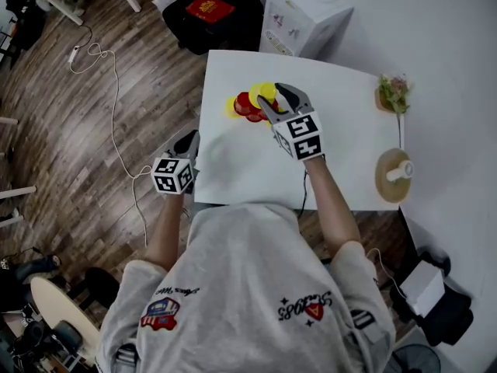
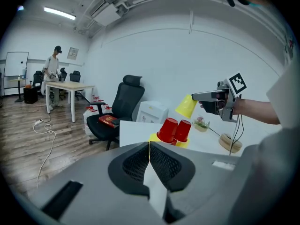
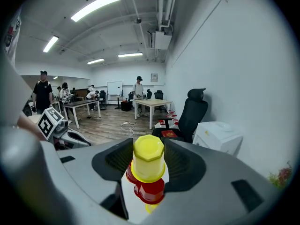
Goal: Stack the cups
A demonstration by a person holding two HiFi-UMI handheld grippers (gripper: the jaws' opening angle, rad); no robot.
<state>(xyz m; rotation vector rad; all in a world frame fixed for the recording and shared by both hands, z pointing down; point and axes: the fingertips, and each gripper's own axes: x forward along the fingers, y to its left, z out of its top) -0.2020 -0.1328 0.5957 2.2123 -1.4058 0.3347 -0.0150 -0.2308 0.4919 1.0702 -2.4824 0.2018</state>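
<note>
My right gripper (image 1: pixel 273 97) is shut on an upside-down yellow cup (image 1: pixel 265 92) and holds it in the air over the cups on the white table (image 1: pixel 342 138). In the right gripper view the yellow cup (image 3: pixel 148 161) sits between the jaws, with red cups (image 3: pixel 149 190) right below it. Two upside-down red cups (image 2: pixel 174 131) stand close together with yellow cups (image 2: pixel 154 137) beside them. My left gripper (image 1: pixel 189 141) hovers at the table's left edge, its jaws closed with nothing between them. From there the right gripper (image 2: pixel 201 97) and its yellow cup (image 2: pixel 186 106) show above the group.
A white box-shaped appliance (image 1: pixel 307 10) stands behind the table. A black office chair (image 2: pixel 123 102) with a red book sits to its left. A small plant (image 1: pixel 394 92) and a round wooden stand (image 1: pixel 394 174) are at the table's right edge. A cable (image 1: pixel 116 130) runs over the wooden floor.
</note>
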